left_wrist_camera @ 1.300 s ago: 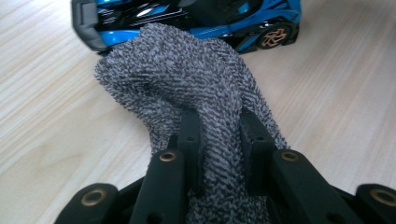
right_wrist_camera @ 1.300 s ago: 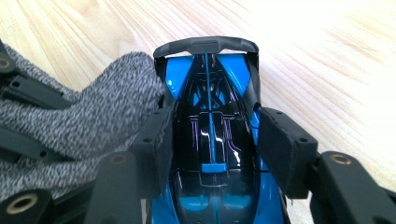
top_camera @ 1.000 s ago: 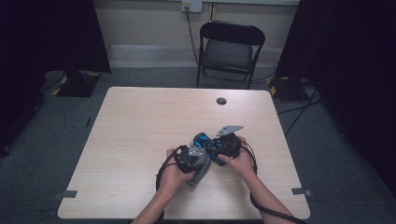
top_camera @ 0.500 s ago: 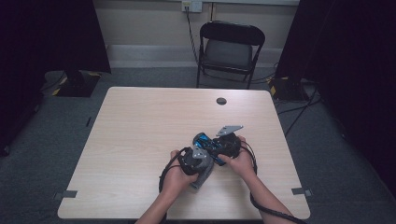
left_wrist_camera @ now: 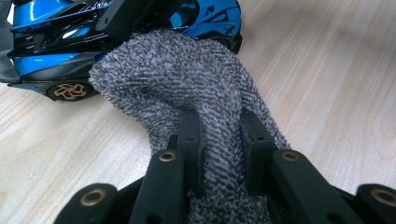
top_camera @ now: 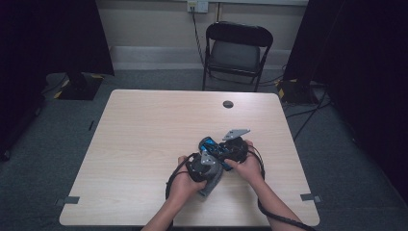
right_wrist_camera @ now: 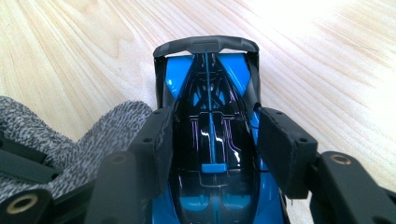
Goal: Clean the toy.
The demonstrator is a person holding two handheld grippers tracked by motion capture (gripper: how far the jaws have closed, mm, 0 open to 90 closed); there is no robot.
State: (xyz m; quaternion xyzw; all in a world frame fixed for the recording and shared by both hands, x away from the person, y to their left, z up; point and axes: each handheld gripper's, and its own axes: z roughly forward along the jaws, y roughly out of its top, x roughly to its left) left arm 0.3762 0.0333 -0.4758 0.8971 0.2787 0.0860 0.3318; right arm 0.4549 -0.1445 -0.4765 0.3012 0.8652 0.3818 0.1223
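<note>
A blue and black toy car (top_camera: 210,144) stands on the light wooden table (top_camera: 144,134), toward its front right. My right gripper (top_camera: 223,150) is shut on the car: in the right gripper view its pads (right_wrist_camera: 159,140) press on both sides of the car's body (right_wrist_camera: 208,70). My left gripper (top_camera: 204,161) comes in from the left, shut on a grey knitted cloth (left_wrist_camera: 177,70). The left gripper's jaws (left_wrist_camera: 219,121) pinch the cloth's middle. The cloth's bunched end lies against the side of the car (left_wrist_camera: 46,28) above a gold wheel. The cloth (right_wrist_camera: 93,126) also shows beside the right gripper's left jaw.
A small dark round disc (top_camera: 228,104) lies on the table's far side. Behind the table stands a black folding chair (top_camera: 238,48). Cables trail from both grippers over the front edge. Bare tabletop spreads to the left and far side.
The left hand with the cloth has shifted slightly beside the car. The right gripper and the car have stayed where they were.
</note>
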